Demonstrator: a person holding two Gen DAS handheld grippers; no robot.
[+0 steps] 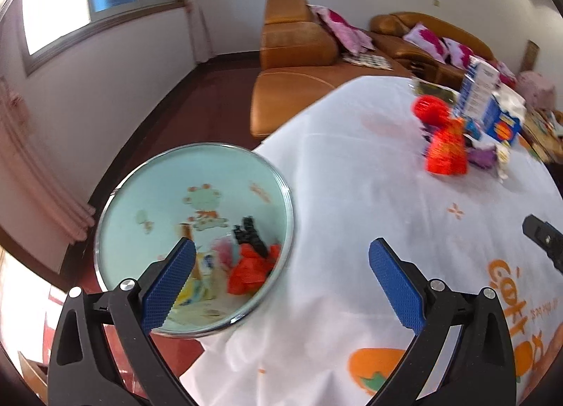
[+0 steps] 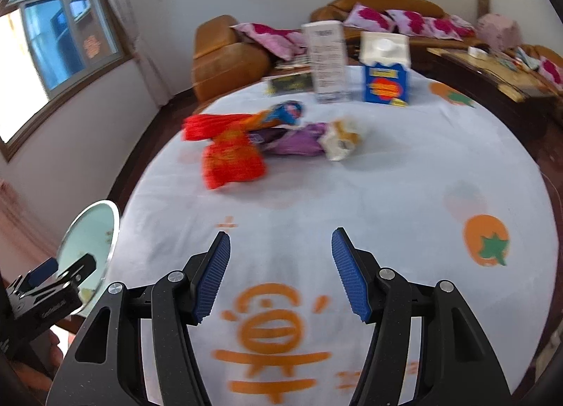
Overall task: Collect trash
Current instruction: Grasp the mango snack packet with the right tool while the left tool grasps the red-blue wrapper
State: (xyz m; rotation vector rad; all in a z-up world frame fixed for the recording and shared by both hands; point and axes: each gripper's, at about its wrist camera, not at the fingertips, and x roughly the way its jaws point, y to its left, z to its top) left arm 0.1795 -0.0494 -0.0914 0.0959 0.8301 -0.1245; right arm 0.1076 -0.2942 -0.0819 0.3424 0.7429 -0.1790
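Note:
A pale green trash bin point(image 1: 147, 201) stands at the table's left edge, holding red, black and yellow wrappers point(image 1: 251, 265). My left gripper point(image 1: 281, 265) is open and empty, its left finger over the bin's rim. My right gripper point(image 2: 280, 265) is open and empty above the white tablecloth. A pile of trash lies mid-table: a red wrapper point(image 2: 232, 159), a purple wrapper point(image 2: 299, 140), a white crumpled packet point(image 2: 341, 140) and a blue-orange wrapper point(image 2: 285, 112). The red wrapper also shows in the left wrist view point(image 1: 447, 154). The bin's rim shows in the right wrist view point(image 2: 112, 230).
A blue carton point(image 2: 385, 71), a white box point(image 2: 327, 57) and a dark packet point(image 2: 290, 83) stand at the table's far side point(image 2: 404, 166). Brown sofas with pink cushions point(image 2: 228, 57) lie beyond. A wooden side table point(image 2: 492, 75) is at the right.

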